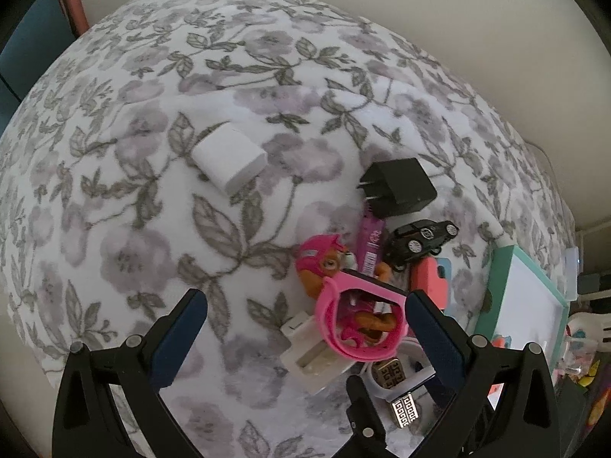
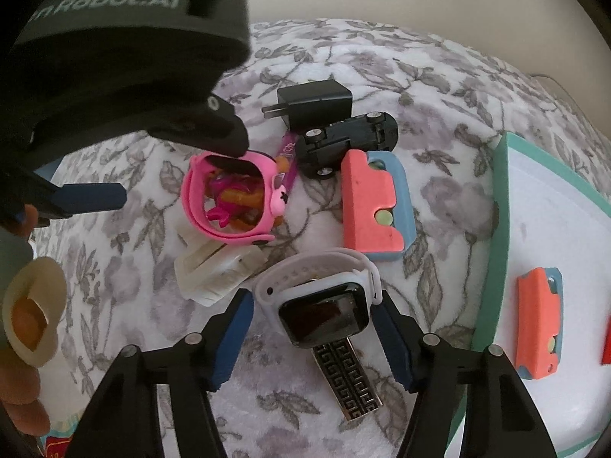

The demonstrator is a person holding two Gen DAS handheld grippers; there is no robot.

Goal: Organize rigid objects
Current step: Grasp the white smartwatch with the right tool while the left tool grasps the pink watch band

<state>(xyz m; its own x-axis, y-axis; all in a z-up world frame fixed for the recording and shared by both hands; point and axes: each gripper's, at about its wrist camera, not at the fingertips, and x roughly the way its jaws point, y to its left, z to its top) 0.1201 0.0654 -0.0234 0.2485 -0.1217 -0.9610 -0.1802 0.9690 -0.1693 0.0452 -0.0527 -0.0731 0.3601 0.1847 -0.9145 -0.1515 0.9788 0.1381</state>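
Observation:
A pile of small objects lies on a floral blanket [image 1: 152, 198]. My left gripper [image 1: 305, 301] is open; a pink watch [image 1: 359, 320] lies between its fingers at the right one, over a pink toy figure [image 1: 324, 263]. My right gripper [image 2: 317, 305] is open around a white smartwatch [image 2: 324, 305], which lies on a patterned metal strip [image 2: 347, 378]. Nearby are a black charger [image 1: 397, 187], a black toy car [image 1: 420, 242], a coral-and-blue block [image 2: 374, 206], a cream clip [image 2: 214, 271] and a purple tube [image 1: 370, 244]. A white charger [image 1: 229, 160] lies apart.
A teal-edged white board [image 2: 500, 252] lies at the right, with another coral-and-blue block [image 2: 538, 320] on it. The left gripper's body [image 2: 114, 57] fills the upper left of the right wrist view. A wall [image 1: 420, 7] stands behind the bed.

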